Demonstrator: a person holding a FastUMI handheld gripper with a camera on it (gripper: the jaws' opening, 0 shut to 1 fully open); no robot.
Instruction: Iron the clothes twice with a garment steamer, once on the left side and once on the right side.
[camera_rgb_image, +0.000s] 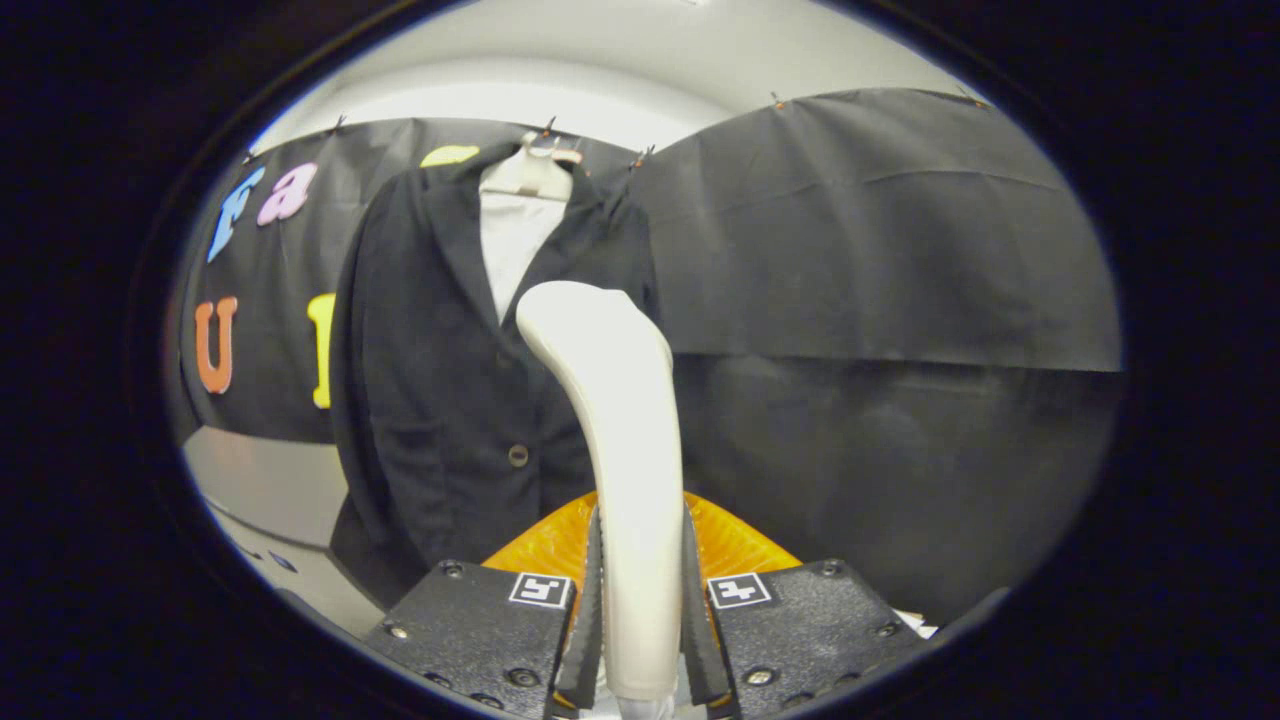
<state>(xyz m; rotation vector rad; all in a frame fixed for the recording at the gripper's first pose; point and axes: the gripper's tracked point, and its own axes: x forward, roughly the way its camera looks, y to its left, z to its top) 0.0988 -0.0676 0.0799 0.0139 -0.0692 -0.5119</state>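
Between the 2 fingers of the gripper (640, 640) the white garment steamer (625, 450) is pinched upright, both pads pressed on its handle; beyond it, a dark jacket (440, 400) is hung on a hanger (530, 170).

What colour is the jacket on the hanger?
Black jacket, seen in the gripper view beyond the gripper holding the steamer.

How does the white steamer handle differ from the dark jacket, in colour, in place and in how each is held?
Colour: the steamer handle is glossy cream-white; the jacket is matte black.
Place: the handle stands between the gripper fingers; the jacket hangs beyond them, to the handle's left.
Support: both fingers press on the handle; the jacket hangs on a pale hanger at the wall.
Shared: both are upright.
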